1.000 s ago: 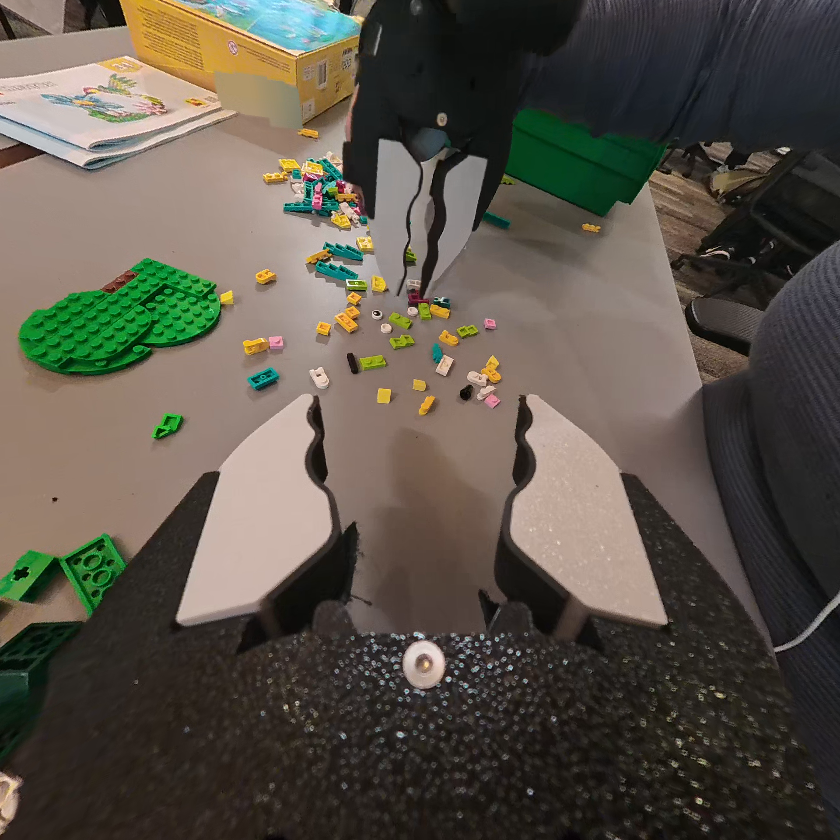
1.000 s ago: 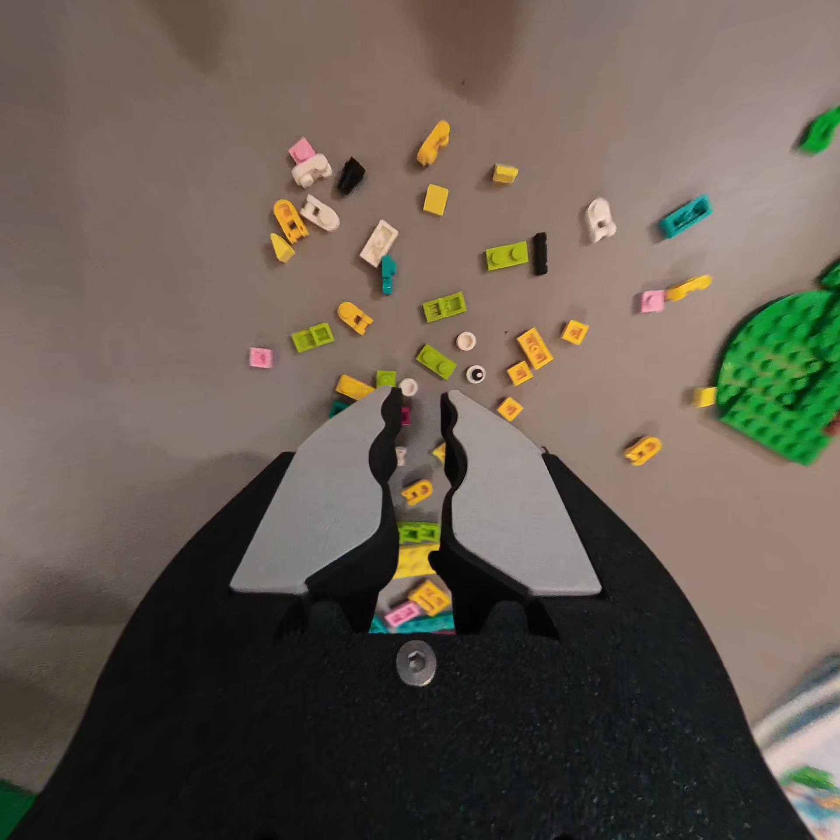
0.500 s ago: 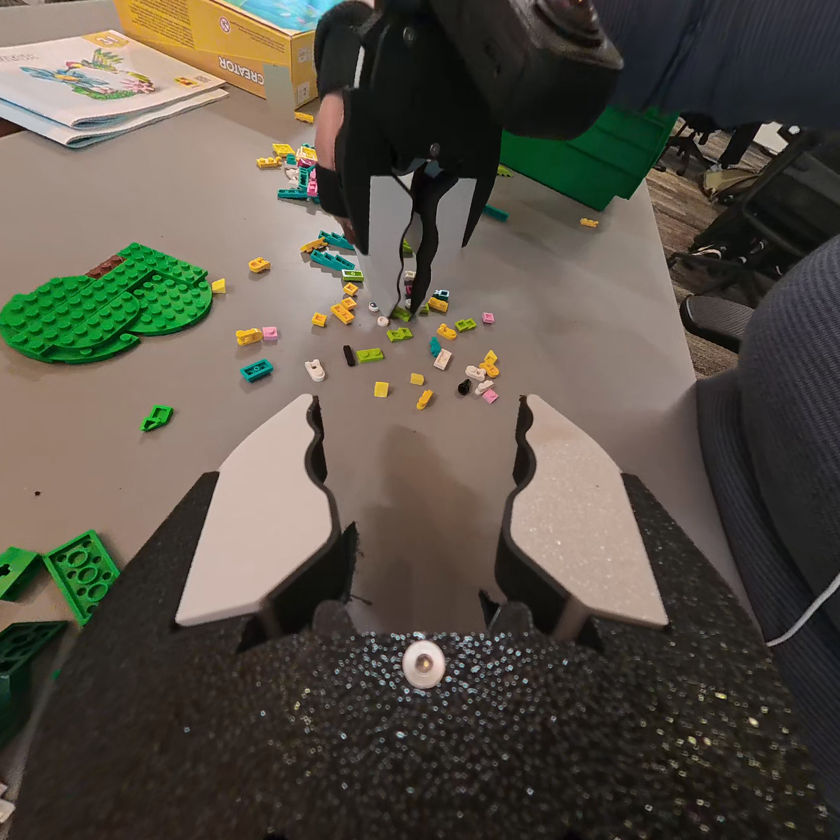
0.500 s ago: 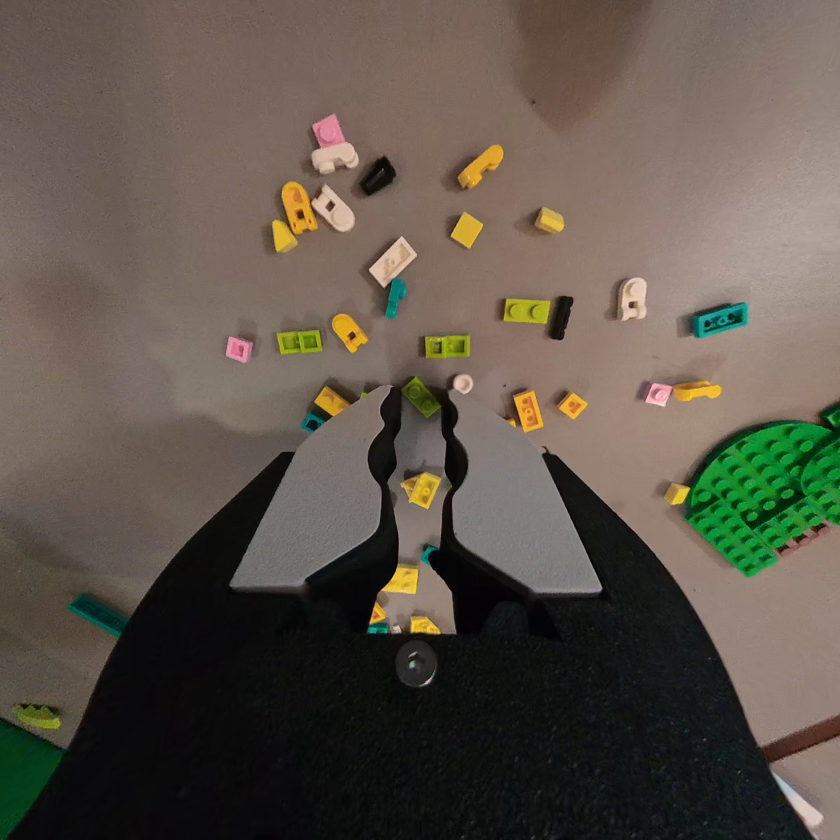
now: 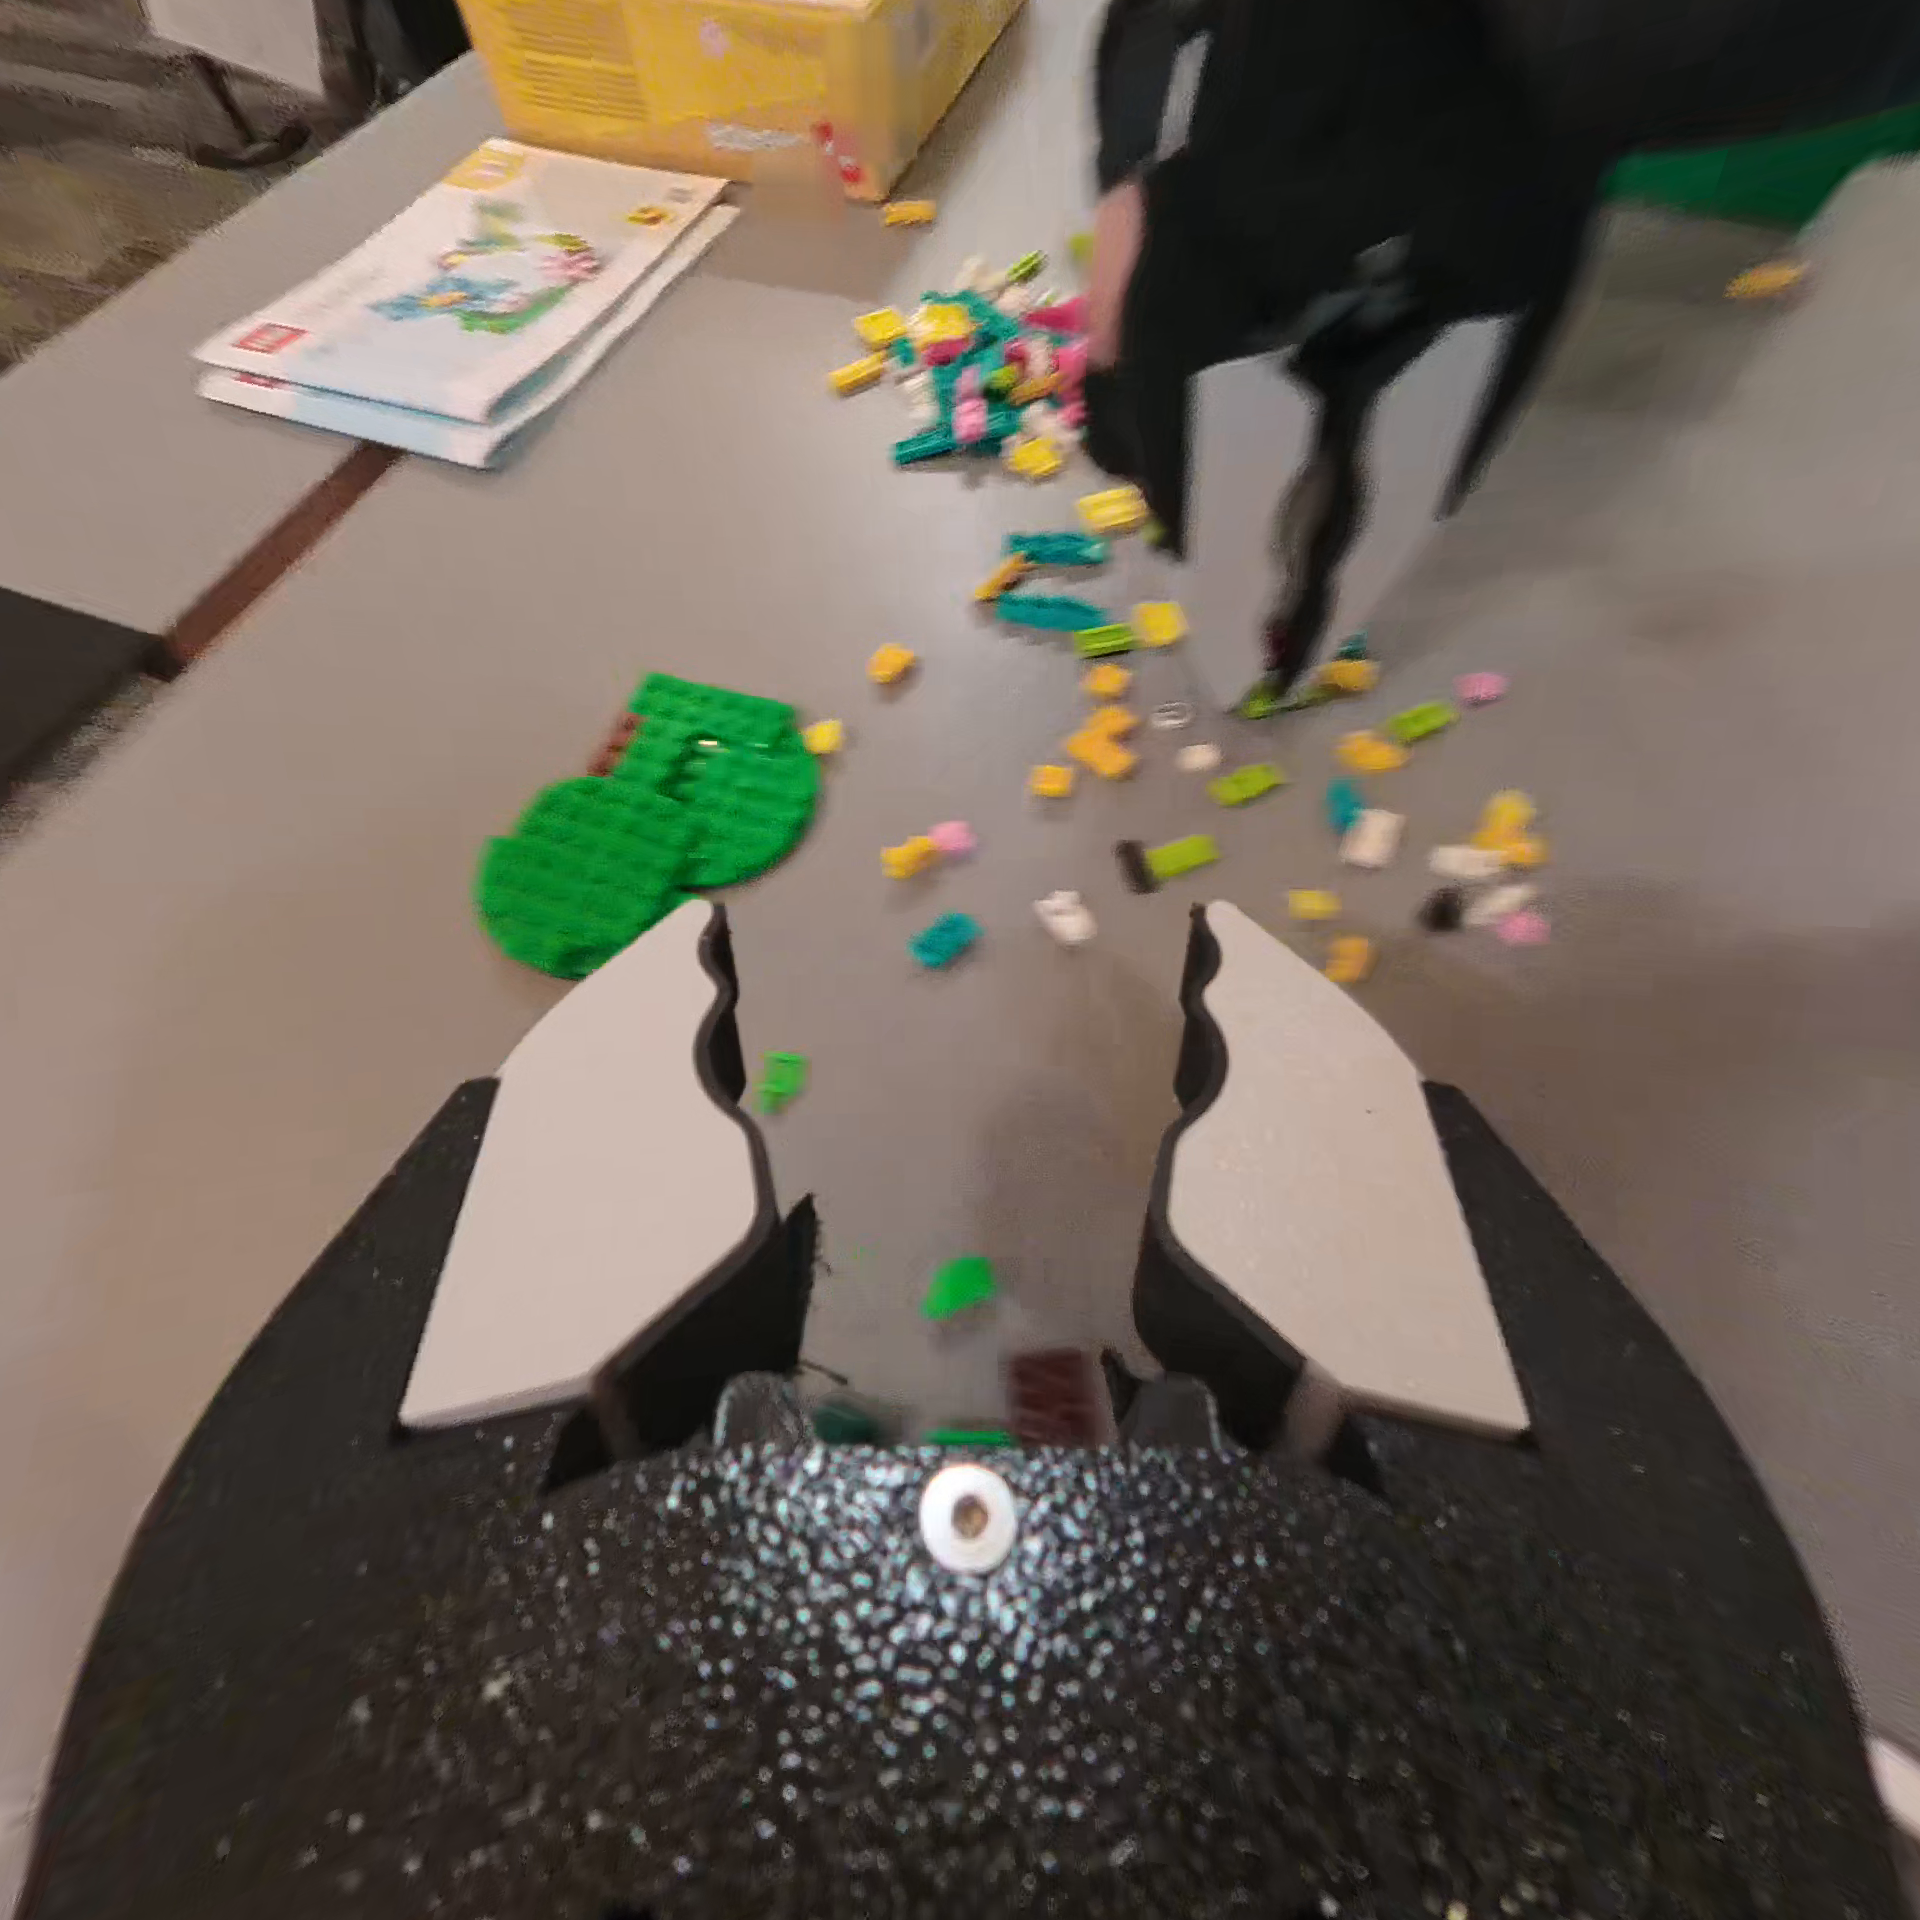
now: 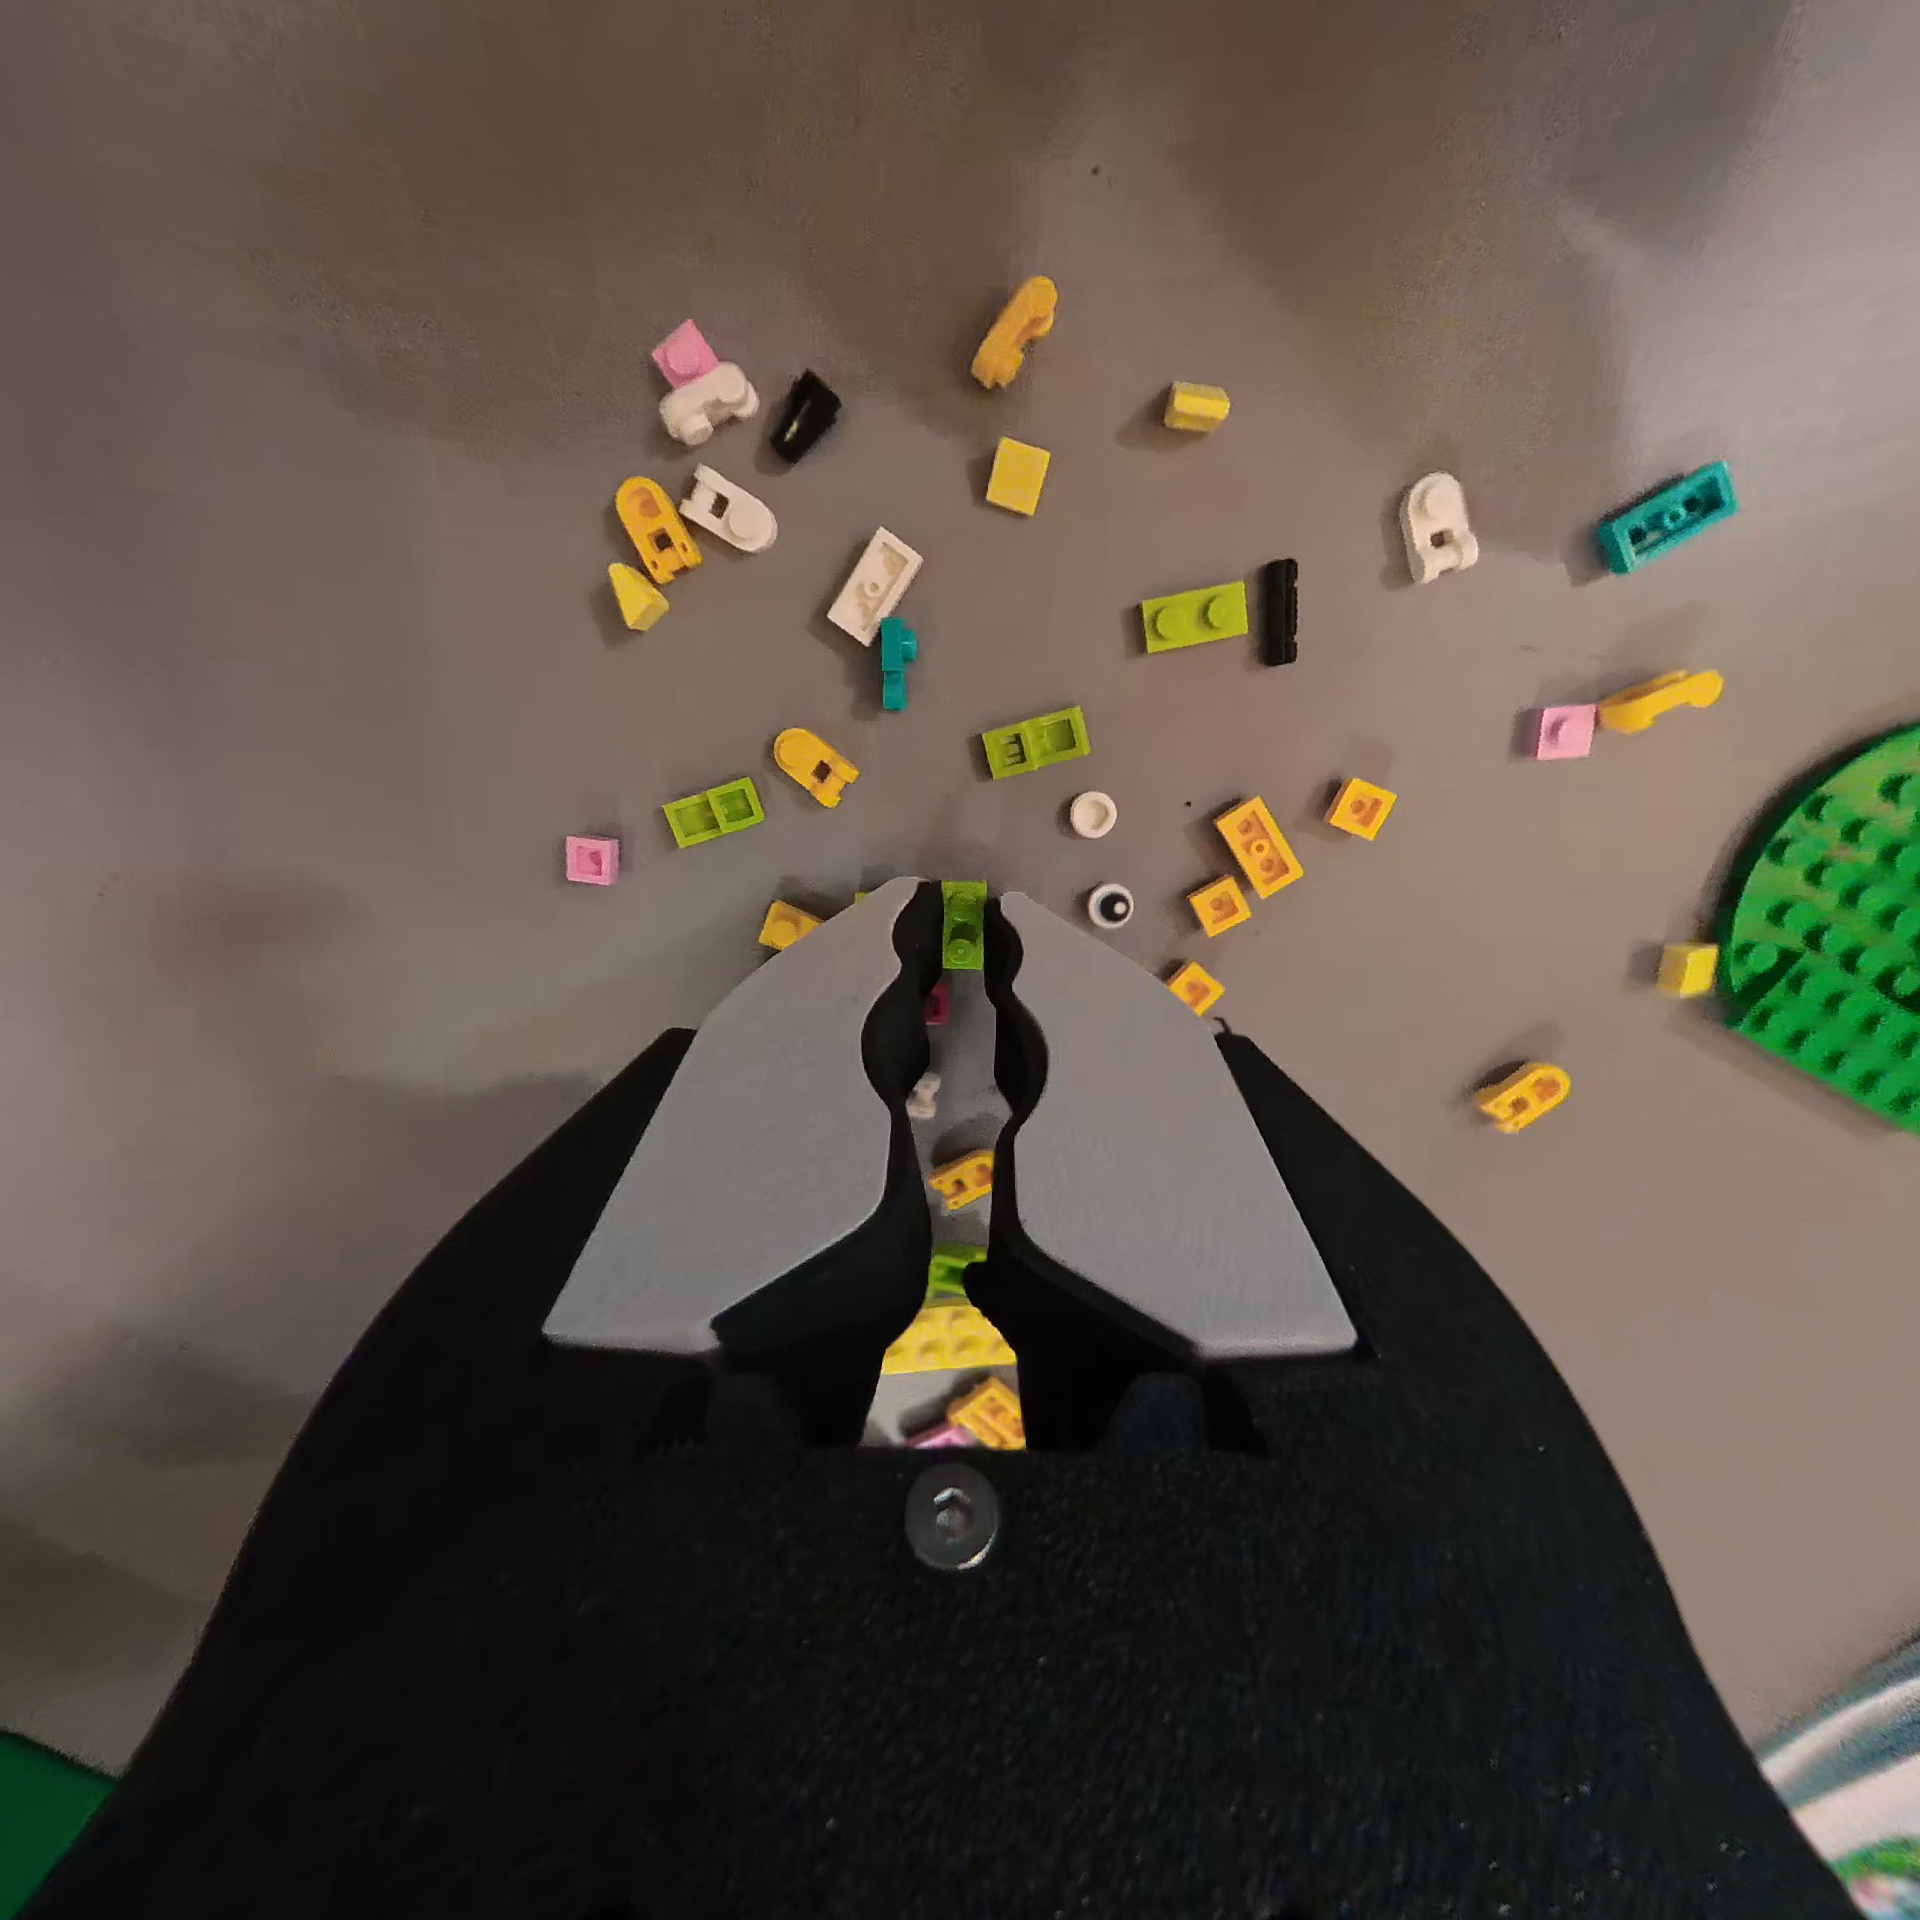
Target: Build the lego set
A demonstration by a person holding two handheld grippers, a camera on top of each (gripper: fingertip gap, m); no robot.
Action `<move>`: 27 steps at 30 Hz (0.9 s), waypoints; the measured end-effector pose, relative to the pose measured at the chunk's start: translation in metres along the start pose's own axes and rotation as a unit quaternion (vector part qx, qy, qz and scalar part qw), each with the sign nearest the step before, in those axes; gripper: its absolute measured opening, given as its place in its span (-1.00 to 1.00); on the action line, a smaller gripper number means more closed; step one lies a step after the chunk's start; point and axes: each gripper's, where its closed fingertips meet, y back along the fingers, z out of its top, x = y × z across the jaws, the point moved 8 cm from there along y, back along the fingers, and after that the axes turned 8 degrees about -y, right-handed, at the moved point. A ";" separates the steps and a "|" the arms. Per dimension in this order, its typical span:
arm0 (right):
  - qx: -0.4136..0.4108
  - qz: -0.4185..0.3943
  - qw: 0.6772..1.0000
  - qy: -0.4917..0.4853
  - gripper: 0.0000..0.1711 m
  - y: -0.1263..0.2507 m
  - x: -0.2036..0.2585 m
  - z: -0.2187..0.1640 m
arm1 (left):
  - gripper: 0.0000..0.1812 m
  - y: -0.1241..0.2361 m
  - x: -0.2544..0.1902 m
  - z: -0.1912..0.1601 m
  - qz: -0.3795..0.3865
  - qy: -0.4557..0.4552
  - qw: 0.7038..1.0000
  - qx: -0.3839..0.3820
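Observation:
My right gripper (image 6: pixel 962 914) points down at the grey table and is shut on a small lime green plate (image 6: pixel 963 925) held between its tips, among scattered small pieces. In the left wrist view it (image 5: pixel 1294 665) stands at the upper right with its tips at the table. My left gripper (image 5: pixel 956 925) is open and empty above the table, near the scattered pieces. The green base plate assembly (image 5: pixel 644 831) lies just left of its left finger and shows at the right edge of the right wrist view (image 6: pixel 1839 935).
Instruction booklets (image 5: pixel 457 312) and a yellow box (image 5: pixel 727 73) lie at the far side. A pile of teal, yellow and pink pieces (image 5: pixel 977 364) sits behind the right gripper. Small green and brown pieces (image 5: pixel 961 1288) lie under my left gripper.
My right gripper has closed on the lime green plate. My left gripper has swung left and the view is blurred by motion; the base plate now sits nearer its left finger.

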 end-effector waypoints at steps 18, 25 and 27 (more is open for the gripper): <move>-0.228 -0.107 0.959 -0.129 -0.92 0.050 0.071 -0.032 | -0.11 -0.079 0.107 -0.009 -0.120 -0.081 0.959 0.245; -0.261 -0.130 0.943 -0.163 -0.92 0.055 0.077 -0.038 | -0.32 -0.075 0.107 -0.009 -0.117 -0.081 0.957 0.252; -0.270 -0.140 0.937 -0.173 -0.92 0.058 0.077 -0.038 | -0.33 -0.071 0.103 -0.013 -0.106 -0.067 0.965 0.232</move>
